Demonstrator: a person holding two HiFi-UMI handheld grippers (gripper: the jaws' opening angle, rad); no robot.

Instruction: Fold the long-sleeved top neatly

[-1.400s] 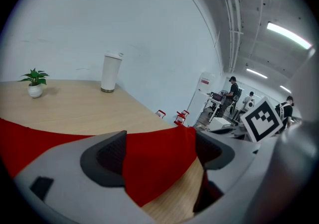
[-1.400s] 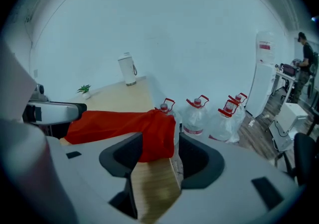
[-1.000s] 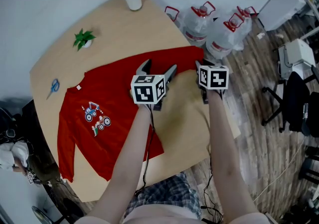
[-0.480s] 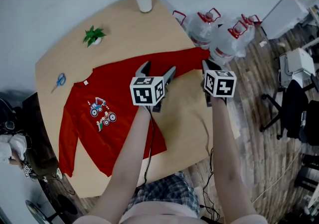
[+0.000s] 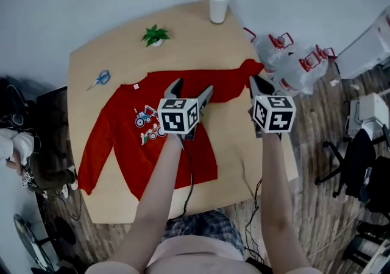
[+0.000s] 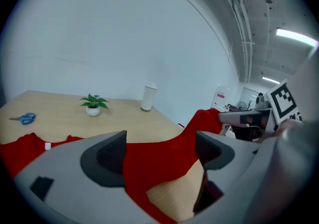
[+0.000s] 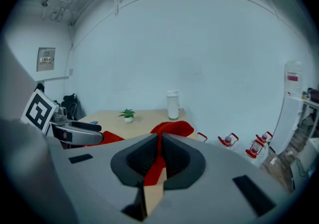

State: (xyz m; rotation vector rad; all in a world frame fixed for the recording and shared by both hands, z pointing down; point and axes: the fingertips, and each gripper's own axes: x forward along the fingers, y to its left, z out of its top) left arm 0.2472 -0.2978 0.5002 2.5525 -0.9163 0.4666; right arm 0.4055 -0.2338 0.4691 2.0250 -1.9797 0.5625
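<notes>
Two hand-held grippers: one in each of the person's hands, both above the desk point(image 5: 234, 133), with the forearms reaching in from its near edge.
Left hand-held gripper point(image 6: 160, 153): jaws stand well apart and the pads press on nothing; it hovers over the middle of the top, and red cloth shows through the gap below it.
Right hand-held gripper point(image 7: 158, 157): jaws together, clamped on a thin fold of red sleeve (the cloth runs up out of the pads and humps beyond them).
Long-sleeved top point(image 5: 122, 142): red, spread front up across the desk, collar toward the far left corner, hem toward the near edge.
Held sleeve point(image 5: 234, 81): stretches toward the right edge, with its end raised off the desk at the right hand-held gripper's jaws.
Other sleeve point(image 5: 91, 166): lies along the left edge, running toward the near left corner.
Print point(image 5: 149, 125): small vehicles on the chest, just beside the left hand-held gripper in the head view.
Paper cup point(image 5: 219, 5): upright at the far right corner.
Potted plant point(image 5: 156, 35): near the far edge, between the cup and the scissors.
Scissors point(image 5: 99, 78): blue-handled, near the far left corner, apart from the top's shoulder.
Water bottles point(image 5: 292, 63): on the floor beyond the right edge, with red handles.
</notes>
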